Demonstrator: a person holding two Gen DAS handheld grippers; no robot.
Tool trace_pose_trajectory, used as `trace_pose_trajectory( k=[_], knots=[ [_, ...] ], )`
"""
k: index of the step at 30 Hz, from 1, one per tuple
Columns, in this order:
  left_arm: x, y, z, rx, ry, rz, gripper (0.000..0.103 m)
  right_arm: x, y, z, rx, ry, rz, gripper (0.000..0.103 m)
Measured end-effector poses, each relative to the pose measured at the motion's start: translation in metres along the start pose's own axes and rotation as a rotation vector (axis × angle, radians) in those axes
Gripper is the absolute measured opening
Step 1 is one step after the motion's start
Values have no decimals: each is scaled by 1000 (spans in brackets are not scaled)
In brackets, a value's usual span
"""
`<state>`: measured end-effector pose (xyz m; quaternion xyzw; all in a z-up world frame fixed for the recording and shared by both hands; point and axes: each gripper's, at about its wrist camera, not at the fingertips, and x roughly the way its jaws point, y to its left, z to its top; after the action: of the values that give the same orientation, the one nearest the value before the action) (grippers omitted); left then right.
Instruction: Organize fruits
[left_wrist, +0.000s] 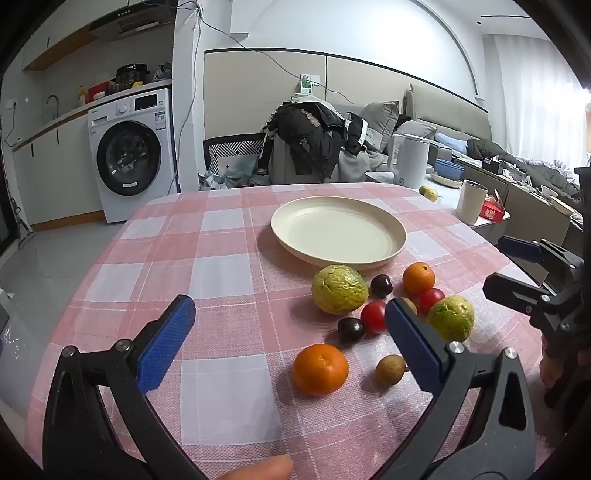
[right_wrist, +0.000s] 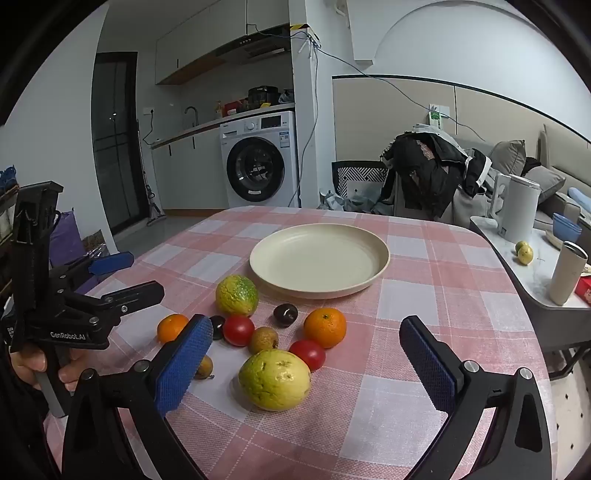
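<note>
Fingers of the left gripper (left_wrist: 290, 319) spread wide, nothing between the blue pads; fingers of the right gripper (right_wrist: 306, 332) equally wide, empty. Both hover over the checked counter (right_wrist: 424, 295). Cream plate (right_wrist: 319, 258) sits bare at frame centre. Fruit lies clustered just below it in the right wrist view: two green-yellow guavas (right_wrist: 274, 380), two oranges (right_wrist: 325, 327), two tomatoes (right_wrist: 238, 329), dark plums (right_wrist: 285, 314) and small brown fruits (right_wrist: 263, 339). Lower left of that view, a hand (right_wrist: 33, 363) grips the left gripper's handle.
</note>
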<state>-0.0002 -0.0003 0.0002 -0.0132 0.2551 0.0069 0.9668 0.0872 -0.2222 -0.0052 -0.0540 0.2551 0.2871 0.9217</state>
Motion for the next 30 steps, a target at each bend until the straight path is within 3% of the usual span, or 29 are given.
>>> trace_pose_trajectory(
  k=[30],
  knots=[
    [-4, -5, 1, 19, -4, -12, 102, -3, 4, 1, -21, 6, -11, 103]
  ],
)
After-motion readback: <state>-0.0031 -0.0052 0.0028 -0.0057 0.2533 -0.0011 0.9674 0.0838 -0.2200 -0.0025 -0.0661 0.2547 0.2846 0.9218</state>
